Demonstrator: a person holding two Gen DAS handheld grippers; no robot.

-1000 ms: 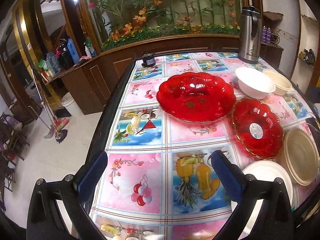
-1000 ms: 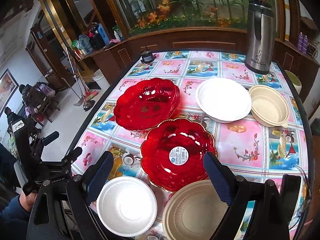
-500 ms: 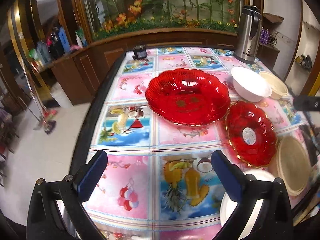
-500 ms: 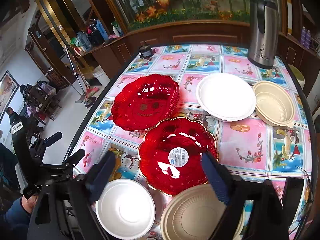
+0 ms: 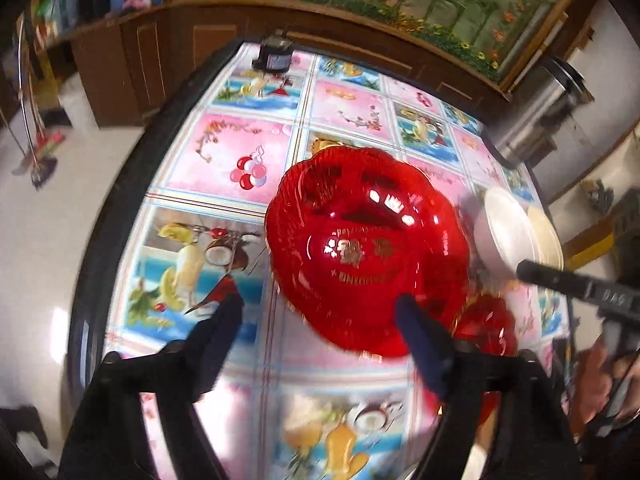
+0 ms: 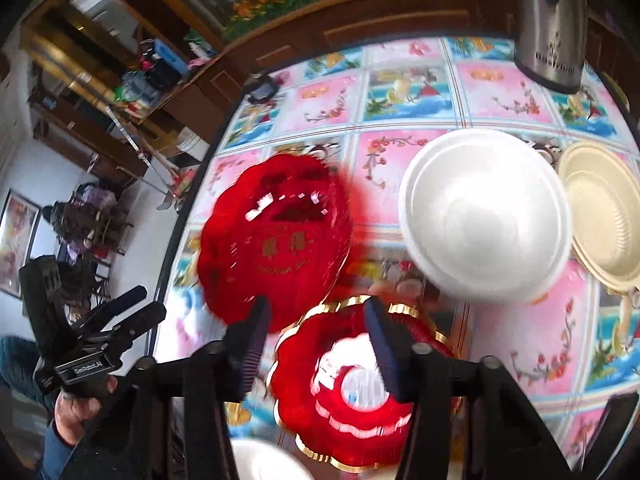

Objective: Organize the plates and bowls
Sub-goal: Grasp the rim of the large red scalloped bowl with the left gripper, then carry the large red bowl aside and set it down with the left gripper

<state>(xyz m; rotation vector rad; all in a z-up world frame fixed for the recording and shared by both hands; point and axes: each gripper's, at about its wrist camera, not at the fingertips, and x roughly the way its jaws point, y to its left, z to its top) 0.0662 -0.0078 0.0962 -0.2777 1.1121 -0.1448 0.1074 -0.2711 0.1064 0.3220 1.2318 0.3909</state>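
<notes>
Over table [image 5: 248, 160]: both tools spread, left tool [image 5: 320, 320] near big red plate [image 5: 364, 248] rim, right tool [image 6: 316, 328] over gold-rimmed plate [image 6: 352, 412].

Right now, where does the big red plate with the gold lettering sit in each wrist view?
Left wrist: the big red plate fills the centre, just ahead of the open left tool.
Right wrist: it lies left of centre, ahead and left of the open right tool.
Shared landmark: the white bowl sits to the plate's right in both.
</notes>
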